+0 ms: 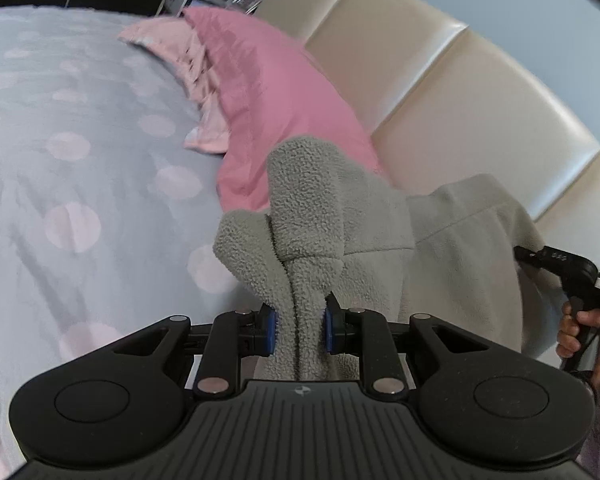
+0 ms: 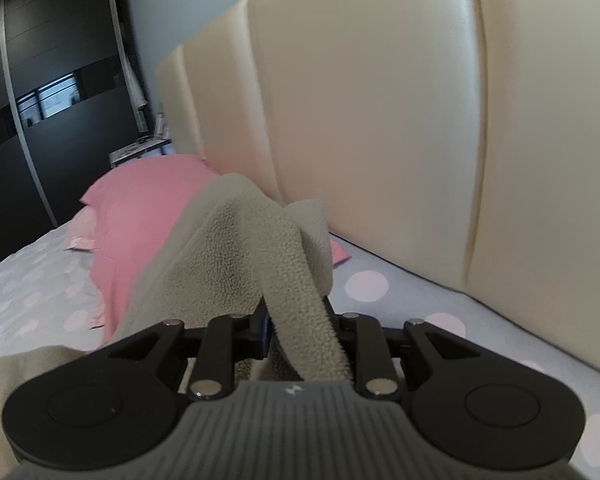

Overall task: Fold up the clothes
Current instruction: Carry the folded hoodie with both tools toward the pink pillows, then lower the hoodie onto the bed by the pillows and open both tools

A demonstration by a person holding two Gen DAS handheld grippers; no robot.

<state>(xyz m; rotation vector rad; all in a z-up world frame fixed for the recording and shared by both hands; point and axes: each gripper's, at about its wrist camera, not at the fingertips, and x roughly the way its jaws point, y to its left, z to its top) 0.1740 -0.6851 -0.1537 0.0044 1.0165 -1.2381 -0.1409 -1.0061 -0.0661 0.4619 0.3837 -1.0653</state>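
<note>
Left hand-held gripper (image 1: 300,330) pinching grey fleece garment (image 1: 380,240), stretched rightward

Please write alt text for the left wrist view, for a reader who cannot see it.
The left gripper has its jaws shut on a bunched grey fleece garment, lifted above a grey bedspread with pale pink dots. Behind lie a pink pillow and a cream padded headboard.

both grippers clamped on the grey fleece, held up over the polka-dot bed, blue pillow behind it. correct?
One error: the pillow is pink, not blue, as the left wrist view shows. The rest holds: the left gripper and right gripper are both shut on the grey fleece, lifted over the polka-dot bed.
</note>
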